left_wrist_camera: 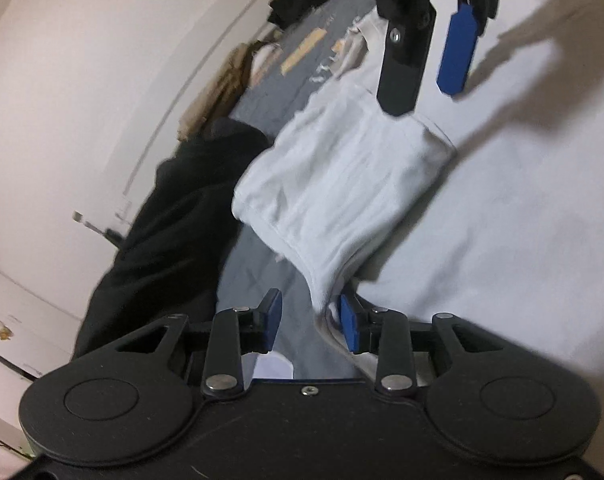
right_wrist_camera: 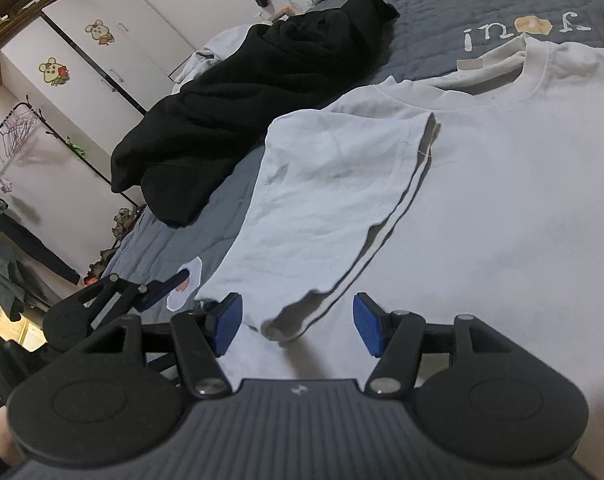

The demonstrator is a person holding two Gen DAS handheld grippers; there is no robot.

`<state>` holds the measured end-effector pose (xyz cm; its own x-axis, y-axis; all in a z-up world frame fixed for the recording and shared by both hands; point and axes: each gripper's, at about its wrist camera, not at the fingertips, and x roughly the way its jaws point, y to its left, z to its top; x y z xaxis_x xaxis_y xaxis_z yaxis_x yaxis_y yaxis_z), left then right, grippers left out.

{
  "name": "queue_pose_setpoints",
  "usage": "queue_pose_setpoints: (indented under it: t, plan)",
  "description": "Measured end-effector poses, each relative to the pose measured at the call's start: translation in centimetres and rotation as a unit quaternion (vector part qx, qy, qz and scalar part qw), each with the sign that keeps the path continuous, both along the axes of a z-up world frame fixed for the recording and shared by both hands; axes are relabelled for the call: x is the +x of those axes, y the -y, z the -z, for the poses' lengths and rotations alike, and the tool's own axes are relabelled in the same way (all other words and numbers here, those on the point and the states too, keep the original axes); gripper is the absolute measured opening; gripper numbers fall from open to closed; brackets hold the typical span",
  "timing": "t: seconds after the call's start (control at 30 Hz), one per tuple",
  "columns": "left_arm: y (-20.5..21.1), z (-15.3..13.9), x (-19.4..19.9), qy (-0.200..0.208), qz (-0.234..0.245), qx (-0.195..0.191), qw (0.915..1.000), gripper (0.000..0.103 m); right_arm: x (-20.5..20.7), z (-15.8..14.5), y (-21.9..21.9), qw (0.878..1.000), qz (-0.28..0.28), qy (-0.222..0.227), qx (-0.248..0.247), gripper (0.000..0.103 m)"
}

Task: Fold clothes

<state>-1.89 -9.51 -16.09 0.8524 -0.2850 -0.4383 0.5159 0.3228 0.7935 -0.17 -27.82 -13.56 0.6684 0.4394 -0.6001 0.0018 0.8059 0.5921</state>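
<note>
A white T-shirt [right_wrist_camera: 501,200] lies flat on the grey quilt, collar [right_wrist_camera: 529,80] at the far side. Its left sleeve [right_wrist_camera: 333,184] is folded inward over the body. My right gripper [right_wrist_camera: 298,326] is open just above the shirt, and the sleeve's near corner lies between its blue pads [right_wrist_camera: 228,322]. In the left wrist view the sleeve [left_wrist_camera: 341,184] runs toward my left gripper [left_wrist_camera: 310,322], which is open at the shirt's side edge; white cloth touches the right-hand pad [left_wrist_camera: 349,328]. The right gripper [left_wrist_camera: 425,100] hangs open over the sleeve's far end.
A crumpled black garment [right_wrist_camera: 242,100] lies on the grey quilt [right_wrist_camera: 441,0] left of the shirt, close to the sleeve. White wardrobes [right_wrist_camera: 82,60] with stickers and a clothes rack [right_wrist_camera: 14,128] stand beyond the bed's left edge. The left gripper [right_wrist_camera: 170,288] shows at lower left.
</note>
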Motion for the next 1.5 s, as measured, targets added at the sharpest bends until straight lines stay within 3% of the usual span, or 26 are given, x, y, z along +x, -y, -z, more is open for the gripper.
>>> queue_pose_setpoints:
  t: [0.13, 0.33, 0.6, 0.73, 0.77, 0.8, 0.93, 1.03, 1.07, 1.1, 1.17, 1.2, 1.27, 1.33, 1.4, 1.5]
  plan:
    - [1.1, 1.4, 0.3, 0.041, 0.012, 0.02, 0.9989, 0.033, 0.0, -0.1, -0.3, 1.0, -0.006, 0.0, -0.001, 0.06]
    - [-1.7, 0.2, 1.2, 0.027, -0.015, 0.041, 0.9987, 0.034, 0.0, 0.0, 0.0, 1.0, -0.005, -0.003, 0.0, 0.06]
    - [-0.8, 0.5, 0.7, 0.01, 0.012, 0.03, 0.9994, 0.037, 0.0, -0.2, -0.2, 1.0, -0.004, 0.005, 0.003, 0.06]
    - [-0.6, 1.2, 0.5, 0.025, 0.023, 0.037, 0.9987, 0.038, 0.0, -0.1, -0.6, 1.0, -0.009, 0.004, 0.003, 0.06]
    - [-0.6, 1.3, 0.4, 0.019, 0.026, 0.041, 0.9986, 0.029, 0.0, 0.0, -0.7, 1.0, -0.01, 0.003, 0.003, 0.06]
    - [-0.7, 1.4, 0.4, 0.014, 0.029, 0.046, 0.9984, 0.007, 0.0, 0.0, -0.7, 1.0, -0.011, 0.003, 0.003, 0.06]
    - [-1.1, 1.1, -0.3, -0.016, 0.039, 0.059, 0.9973, 0.005, 0.0, 0.2, -1.1, 1.0, -0.016, 0.001, 0.004, 0.06]
    - [-1.3, 0.1, -1.2, -0.04, 0.037, 0.052, 0.9972, 0.019, 0.1, 0.3, -1.4, 1.0, -0.019, 0.0, 0.004, 0.06]
    - [-1.5, -0.4, -1.5, -0.051, 0.039, 0.044, 0.997, 0.032, 0.1, 0.3, -1.3, 1.0, -0.018, 0.0, 0.004, 0.06]
    - [-1.6, -0.9, -1.9, -0.063, 0.041, 0.036, 0.9965, 0.038, 0.1, 0.3, -1.1, 1.0, -0.015, 0.0, 0.005, 0.06]
    - [-1.9, -2.2, -2.2, -0.095, 0.041, -0.001, 0.9947, 0.038, 0.1, 0.2, -0.8, 1.0, -0.01, 0.001, 0.01, 0.06]
    - [-2.2, -3.1, -1.7, -0.122, 0.035, -0.045, 0.991, 0.038, 0.1, 0.2, -0.6, 1.0, -0.007, 0.002, 0.012, 0.06]
    - [-2.7, -4.9, -0.8, -0.175, 0.022, -0.132, 0.9755, 0.038, 0.1, 0.1, -0.3, 1.0, -0.002, 0.003, 0.016, 0.06]
    - [-3.2, -6.4, 0.4, -0.226, 0.003, -0.218, 0.9494, 0.038, 0.0, -0.2, 0.1, 1.0, 0.008, 0.01, 0.017, 0.06]
    - [-3.4, -6.4, 2.2, -0.272, -0.037, -0.288, 0.9176, 0.034, 0.0, -0.4, 0.5, 1.0, 0.017, 0.015, 0.017, 0.06]
    - [-3.4, -5.4, 4.4, -0.326, -0.106, -0.333, 0.8785, 0.024, 0.1, -0.3, 1.2, 0.999, 0.027, 0.015, 0.014, 0.06]
